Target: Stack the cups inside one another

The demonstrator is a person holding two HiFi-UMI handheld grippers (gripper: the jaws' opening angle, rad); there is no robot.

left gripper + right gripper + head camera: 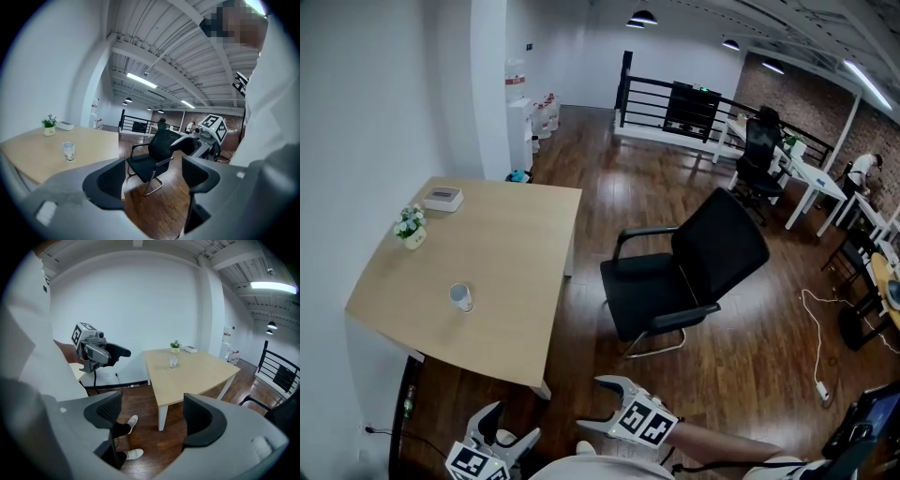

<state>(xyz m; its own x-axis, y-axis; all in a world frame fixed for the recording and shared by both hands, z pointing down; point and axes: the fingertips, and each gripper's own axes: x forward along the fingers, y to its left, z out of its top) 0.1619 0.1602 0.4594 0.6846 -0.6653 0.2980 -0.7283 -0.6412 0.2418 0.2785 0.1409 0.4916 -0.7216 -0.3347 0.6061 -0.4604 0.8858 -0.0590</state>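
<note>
**Cup stacking: both tools parked way back from the counter**

Big loft office, dark wood floor [741, 366], black railing [652, 101] at the top of the head view and a black office chair [712, 248] mid-frame. The pale wood counter [506, 281] sits in the left half against the white wall.

The only cup [460, 297] I can spot stands upright on the lower left part of the counter. It could be one cup or a few already nested, too small to tell. A small potted plant [411, 226] and a white box [443, 199] sit further up the counter, well apart from it.

The left tool [508, 427] and right tool [602, 405] are both down at the bottom edge, close to the person's body and well short of the counter. Each has its jaws spread wide with nothing between them, just floor and furniture beyond. My guess is they're held low like that because no grab is on right now.
</note>
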